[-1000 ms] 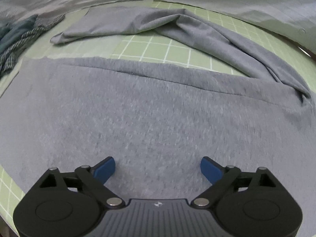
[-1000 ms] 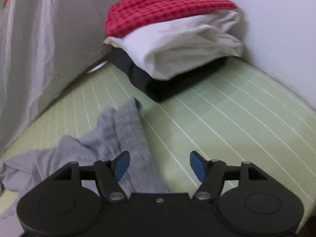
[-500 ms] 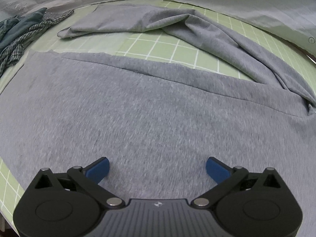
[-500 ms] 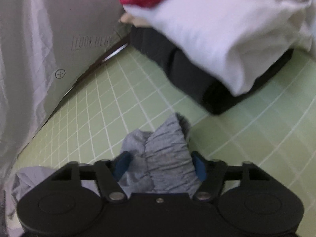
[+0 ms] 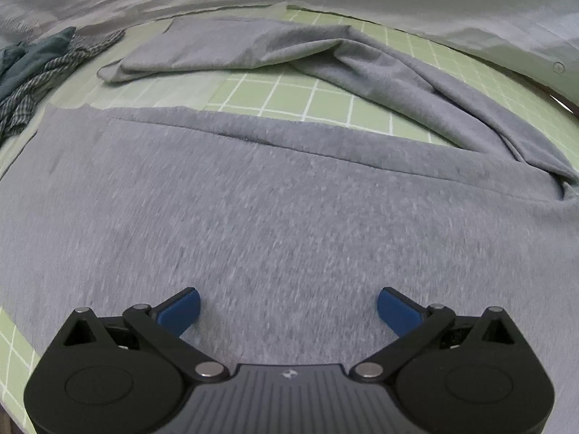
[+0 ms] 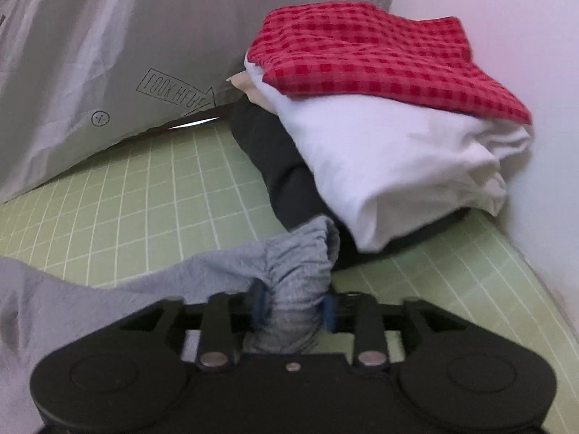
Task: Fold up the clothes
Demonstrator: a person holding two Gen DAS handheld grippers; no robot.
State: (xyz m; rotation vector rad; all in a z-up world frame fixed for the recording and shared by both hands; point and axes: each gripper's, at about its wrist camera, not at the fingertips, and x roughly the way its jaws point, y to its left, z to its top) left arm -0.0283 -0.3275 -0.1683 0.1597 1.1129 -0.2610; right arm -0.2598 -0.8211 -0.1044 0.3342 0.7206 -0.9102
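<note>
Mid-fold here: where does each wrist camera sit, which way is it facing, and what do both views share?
Left wrist: behind the open left hand-held gripper, looking down across the spread grey garment toward the checked cloth.
Right wrist: behind the right hand-held gripper, shut on the garment's bunched cuff, facing the folded stack.
Shared: the grey garment and green grid mat.

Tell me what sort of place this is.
Probably a makeshift clothes-folding station indoors, not a lived-in room. A green gridded mat covers the table, a stack of folded clothes sits by the wall, and crinkled grey sheeting hangs behind. The right gripper pinches grey trousers.
</note>
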